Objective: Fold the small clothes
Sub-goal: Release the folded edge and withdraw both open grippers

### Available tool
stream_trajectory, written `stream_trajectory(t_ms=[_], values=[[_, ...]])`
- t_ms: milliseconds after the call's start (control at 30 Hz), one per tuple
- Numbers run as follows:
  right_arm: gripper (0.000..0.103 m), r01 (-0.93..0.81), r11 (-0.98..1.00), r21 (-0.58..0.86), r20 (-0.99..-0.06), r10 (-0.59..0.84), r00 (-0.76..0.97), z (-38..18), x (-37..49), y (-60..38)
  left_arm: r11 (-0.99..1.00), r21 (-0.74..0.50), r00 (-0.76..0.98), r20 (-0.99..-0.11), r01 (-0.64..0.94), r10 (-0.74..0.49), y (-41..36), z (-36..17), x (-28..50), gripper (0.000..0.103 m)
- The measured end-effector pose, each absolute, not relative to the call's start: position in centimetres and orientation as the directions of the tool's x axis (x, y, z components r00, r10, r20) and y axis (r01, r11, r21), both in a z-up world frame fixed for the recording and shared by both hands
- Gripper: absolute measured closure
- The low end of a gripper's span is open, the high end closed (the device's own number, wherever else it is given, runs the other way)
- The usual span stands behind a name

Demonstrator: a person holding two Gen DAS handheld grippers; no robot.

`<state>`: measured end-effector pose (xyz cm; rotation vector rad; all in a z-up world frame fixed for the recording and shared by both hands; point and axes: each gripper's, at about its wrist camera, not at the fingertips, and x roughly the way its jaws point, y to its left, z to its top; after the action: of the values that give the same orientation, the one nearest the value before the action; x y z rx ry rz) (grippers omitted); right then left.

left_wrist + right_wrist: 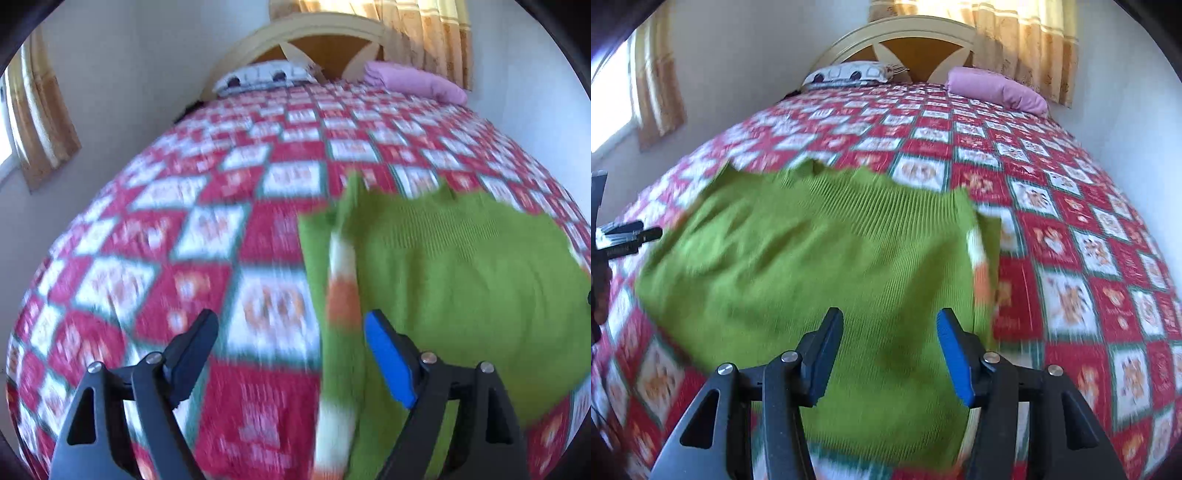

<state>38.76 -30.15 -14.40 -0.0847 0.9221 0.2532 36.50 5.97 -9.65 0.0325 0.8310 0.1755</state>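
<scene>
— Nearest the lens in both views stand the fingers of each hand-held gripper. What do they show?

— On the left hand-held gripper (291, 332) the jaws are spread wide, with nothing between them. One finger is black, the other carries a blue pad (388, 362). The right hand-held gripper (890, 332) is likewise spread apart and holds nothing; it hangs over the garment.

— And the garment itself?

— It is a green knitted sweater (812, 266), lying spread on the bed, ribbed side up. In the left wrist view it fills the right half of the frame, and the blue-padded finger sits over its left edge. Along that edge runs a folded-in sleeve with white and orange stripes (341, 288). The right wrist view shows a similar striped bit (980, 266) at the sweater's right edge.

— Does either view catch the other tool?

— Yes, the right wrist view shows dark parts of the left hand-held gripper at its far left rim, just beside the sweater. Both frames are blurred, so fine detail is lost.

— What lies beyond?

— The bed wears a red and white checked bedspread (1071, 229). At its far end rest a patterned pillow (849, 74) and a pink pillow (997, 88), well apart from the sweater, under a cream arched headboard (905, 33). Yellow curtains (1027, 44) hang behind.
</scene>
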Motion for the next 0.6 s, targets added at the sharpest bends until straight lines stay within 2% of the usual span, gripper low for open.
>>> stream_trajectory(t_ms=[133, 233, 300, 333, 467, 600], values=[[0.049, -0.241, 0.970, 0.040, -0.785, 0.180, 0.593, -15.1, 43.8, -30.3, 0.971, 0.162, 0.671, -0.702, -0.174, 0.237, 5.5, -9.6, 41.1, 0.014], [0.049, -0.197, 0.978, 0.061, -0.797, 0.167, 0.580, -16.2, 46.4, -31.3, 0.963, 0.176, 0.622, -0.736, -0.205, 0.267, 6.0, -11.8, 44.5, 0.014], [0.049, -0.142, 0.986, 0.086, -0.818, 0.151, 0.555, -17.4, 47.7, -32.6, 0.961, 0.183, 0.555, -0.787, -0.208, 0.270, 6.8, -14.2, 46.2, 0.010], [0.049, -0.118, 0.989, 0.092, -0.830, 0.142, 0.540, -17.9, 48.1, -33.2, 0.960, 0.154, 0.543, -0.798, -0.233, 0.260, 7.6, -15.0, 46.4, 0.000], [0.050, -0.058, 0.985, 0.164, -0.832, 0.170, 0.528, -18.8, 48.3, -35.5, 0.962, -0.016, 0.547, -0.825, -0.274, 0.142, 10.3, -15.6, 45.8, 0.000], [0.049, -0.029, 0.997, 0.077, -0.805, 0.079, 0.587, -16.4, 45.8, -35.5, 0.955, -0.020, 0.584, -0.795, -0.297, 0.165, 10.9, -14.1, 42.7, 0.000]])
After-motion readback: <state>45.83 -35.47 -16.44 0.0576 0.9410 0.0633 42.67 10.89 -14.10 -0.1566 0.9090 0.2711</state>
